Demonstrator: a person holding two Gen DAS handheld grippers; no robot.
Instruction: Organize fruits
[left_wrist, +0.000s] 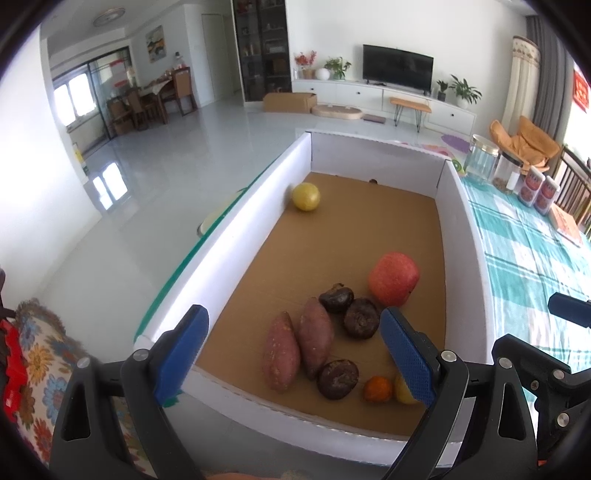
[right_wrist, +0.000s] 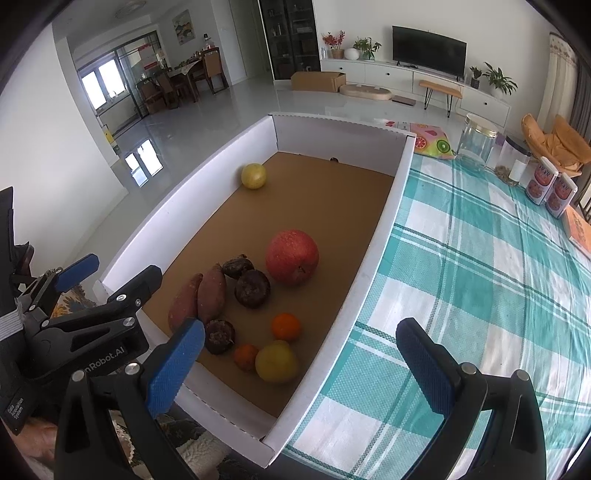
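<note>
The big white cardboard tray with the brown floor (right_wrist: 332, 314) sat on the teal-and-white checked tablecloth (right_wrist: 480, 277), and everything I had to sort was in it. Most of it was bunched at the end nearest me; one pale yellow round fruit (left_wrist: 306, 196) sat alone far up by the left wall.

My left gripper (left_wrist: 291, 354) was hanging right over that near cluster, fingers spread wide and holding nothing. My right gripper (right_wrist: 301, 363) was just as slack and empty, straddling the tray's right wall, half over the cloth.

So the left was my nearer hand, I reckoned. The two reddish-brown sweet potatoes (left_wrist: 299, 347) lay side by side directly between its fingers, long axes running away from me, roughly in line with the fingers.

The round red apple (left_wrist: 393, 278) was further in, right of them. Three dark wrinkled fruits (left_wrist: 360, 317) looked shrivelled, maybe soft. Small orange citrus (right_wrist: 285, 326) sat nearest the right wall.
</note>
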